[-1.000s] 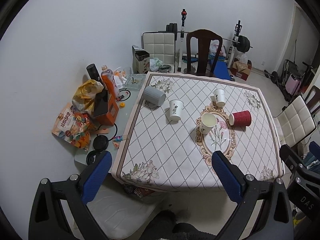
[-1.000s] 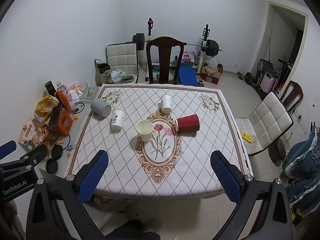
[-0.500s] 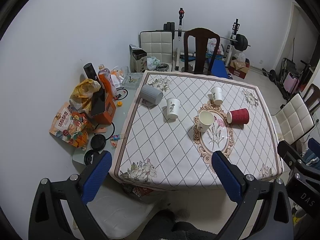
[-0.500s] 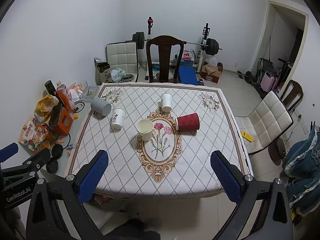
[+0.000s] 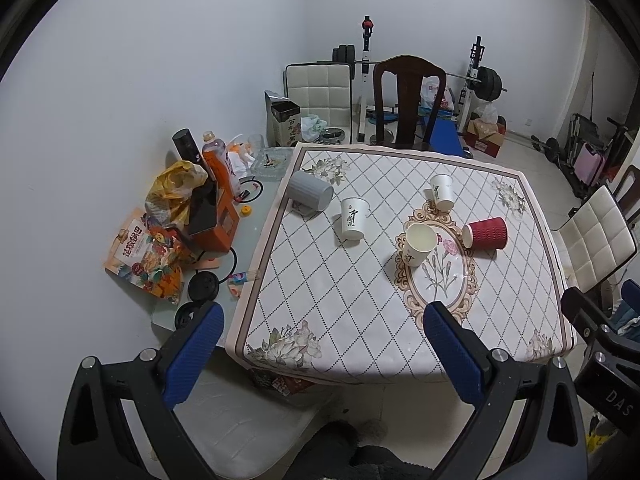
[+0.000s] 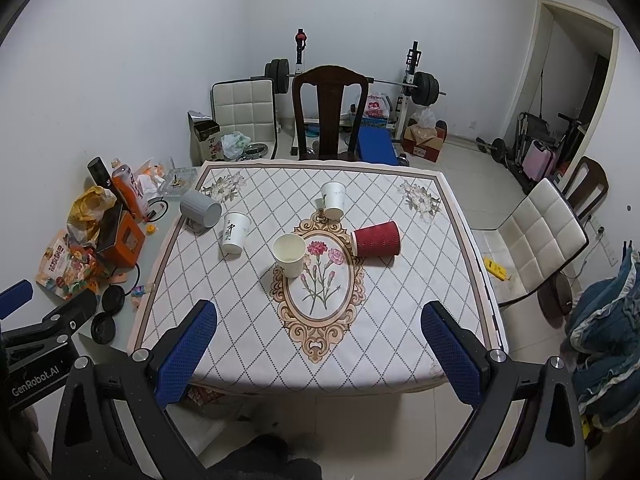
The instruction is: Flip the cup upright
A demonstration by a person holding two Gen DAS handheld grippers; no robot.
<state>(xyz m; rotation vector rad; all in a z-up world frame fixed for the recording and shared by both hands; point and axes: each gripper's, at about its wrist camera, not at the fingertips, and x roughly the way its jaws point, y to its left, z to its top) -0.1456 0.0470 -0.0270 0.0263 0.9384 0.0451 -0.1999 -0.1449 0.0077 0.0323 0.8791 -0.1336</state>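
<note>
Red cup (image 6: 376,239) lies on its side right of frame centre in the right wrist view, on the tablecloth (image 6: 248,320), mouth toward the floral medallion (image 6: 320,284), base pointing at the right edge. It looks like ribbed paper: probably light, easily crushed, and free to roll. I'd grip mid-body across the ribs with light squeeze, not at the rim, then rotate about the base.

Grey cup (image 6: 200,209) is also on its side, at the upper-left corner of the cloth, so it's a second candidate. It looks stiffer and heavier.

Of the three white paper cups, the centre one (image 6: 289,255) is upright with its mouth open. The left one (image 6: 235,232) and the far one (image 6: 333,199) are tilted; can't tell which way they face.

Right gripper (image 6: 319,340) and left gripper (image 5: 320,340) both have fingers spread wide and hold nothing. Both hang at the bottom of their frames, well apart from every cup.

Clutter sits on the side surface at far left.
</note>
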